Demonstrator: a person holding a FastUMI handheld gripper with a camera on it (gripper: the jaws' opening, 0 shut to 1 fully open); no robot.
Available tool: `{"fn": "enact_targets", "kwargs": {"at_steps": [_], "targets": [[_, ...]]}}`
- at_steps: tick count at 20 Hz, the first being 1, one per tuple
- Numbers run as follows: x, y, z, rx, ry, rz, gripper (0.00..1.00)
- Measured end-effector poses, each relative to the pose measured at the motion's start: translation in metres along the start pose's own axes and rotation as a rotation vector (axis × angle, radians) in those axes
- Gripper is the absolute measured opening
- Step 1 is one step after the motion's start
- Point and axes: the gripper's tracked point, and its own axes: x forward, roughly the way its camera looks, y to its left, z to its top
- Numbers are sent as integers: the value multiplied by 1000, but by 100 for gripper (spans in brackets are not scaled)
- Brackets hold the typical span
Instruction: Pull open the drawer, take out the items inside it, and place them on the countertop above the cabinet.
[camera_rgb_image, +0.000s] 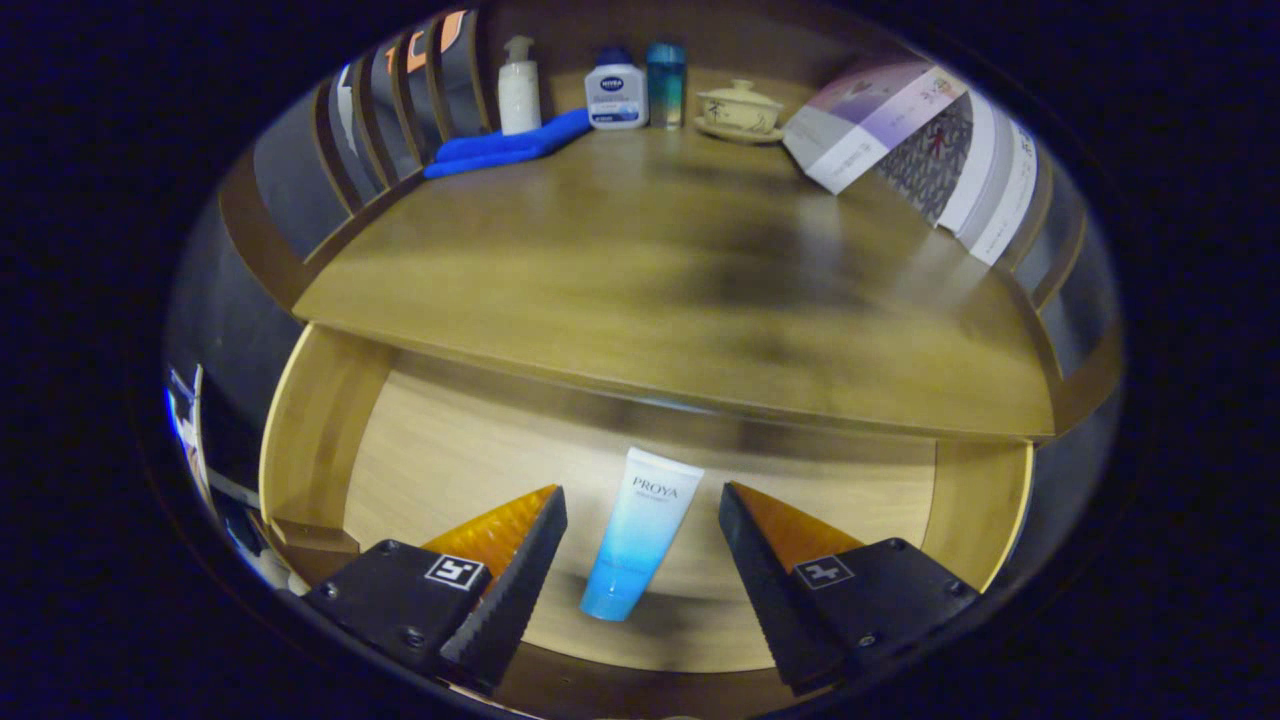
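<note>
Tube: I see the tube (640, 535) lying in the open drawer (420, 450), between my fingers.
Axis: runs 12 to 6, cap nearest me.
Tool: tool (642, 535) spread wide, touching nothing.
Worktop: worktop (640, 300) beyond, at 12.

The gripper (642, 500) points downward, its two fingers (510, 580) spread wide apart, touching nothing, their ribbed inner faces turned toward each other.

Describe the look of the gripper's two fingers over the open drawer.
The gripper has two wedge-shaped black fingers with ribbed, toothed inner faces and translucent orange panels on their upper sides. Each sits on a black block fastened with screws and bears a small square black-and-white marker. No cables or sleeve are visible.
</note>
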Motion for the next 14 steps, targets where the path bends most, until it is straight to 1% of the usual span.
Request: {"fn": "enact_targets", "kwargs": {"at_steps": [2,4,7,9,10,12,14], "targets": [[8,2,-10,2,59,-3,96],[13,2,-18,8,88,0,94],[17,5,-22,17,117,7,94],[21,6,-26,15,151,5,90],[23,6,-28,15,166,3,85],[27,6,-30,15,182,-3,79],[28,6,-30,16,186,-14,78]]}}
